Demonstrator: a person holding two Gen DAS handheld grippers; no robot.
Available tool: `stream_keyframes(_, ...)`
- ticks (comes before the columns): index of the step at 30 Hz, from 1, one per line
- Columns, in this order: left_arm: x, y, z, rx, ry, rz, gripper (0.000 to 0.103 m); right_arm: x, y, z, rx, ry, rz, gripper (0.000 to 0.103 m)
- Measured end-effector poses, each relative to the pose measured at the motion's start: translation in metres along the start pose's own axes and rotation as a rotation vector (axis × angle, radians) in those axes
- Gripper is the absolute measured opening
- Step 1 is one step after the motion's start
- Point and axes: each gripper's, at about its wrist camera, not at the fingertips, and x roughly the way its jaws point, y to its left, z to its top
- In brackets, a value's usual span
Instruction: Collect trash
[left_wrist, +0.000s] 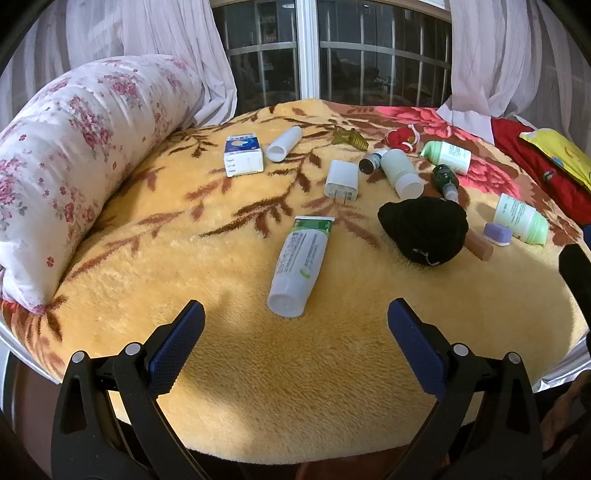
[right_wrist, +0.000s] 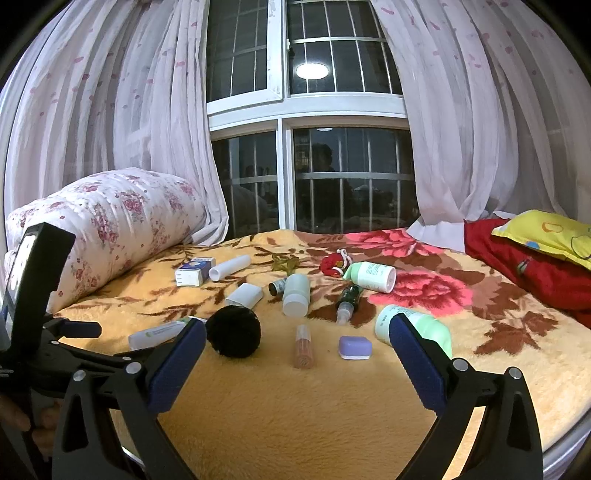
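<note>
Small items lie scattered on a yellow floral blanket (left_wrist: 258, 369). Nearest my open left gripper (left_wrist: 295, 317) lies a white and green tube (left_wrist: 299, 264), cap toward me, just beyond the fingertips. Further back are a white charger plug (left_wrist: 341, 181), a blue and white box (left_wrist: 243, 155), a white cylinder (left_wrist: 283, 143), a black knit cap (left_wrist: 424, 229) and several bottles (left_wrist: 400, 168). My right gripper (right_wrist: 297, 332) is open and empty above the blanket's front; a peach tube (right_wrist: 303, 345), a lilac case (right_wrist: 354, 347) and the black cap (right_wrist: 233, 332) lie between and beyond its fingers.
A rolled floral quilt (left_wrist: 74, 155) bounds the left side. A red cushion (right_wrist: 528, 266) with a yellow pillow (right_wrist: 546, 232) lies at the right. Curtains (right_wrist: 110, 110) and a barred window (right_wrist: 317, 177) stand behind. The left gripper's body (right_wrist: 33, 295) shows at the right view's left edge.
</note>
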Motion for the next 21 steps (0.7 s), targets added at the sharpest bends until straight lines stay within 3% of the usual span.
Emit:
stream_keyframes(12, 0.003, 0.000, 0.004, 0.001, 0.006, 0.001, 0.097, -0.002, -0.003, 0.002, 0.009, -0.010, 0.001, 0.098)
stream_keyframes(18, 0.018, 0.014, 0.020, -0.001, 0.019, -0.086, 0.097, -0.005, -0.009, 0.004, 0.016, -0.022, -0.003, 0.098)
stream_keyframes(21, 0.029, 0.016, 0.030, 0.001, 0.028, -0.095, 0.096, -0.008, -0.011, 0.005, 0.023, -0.030, 0.001, 0.098)
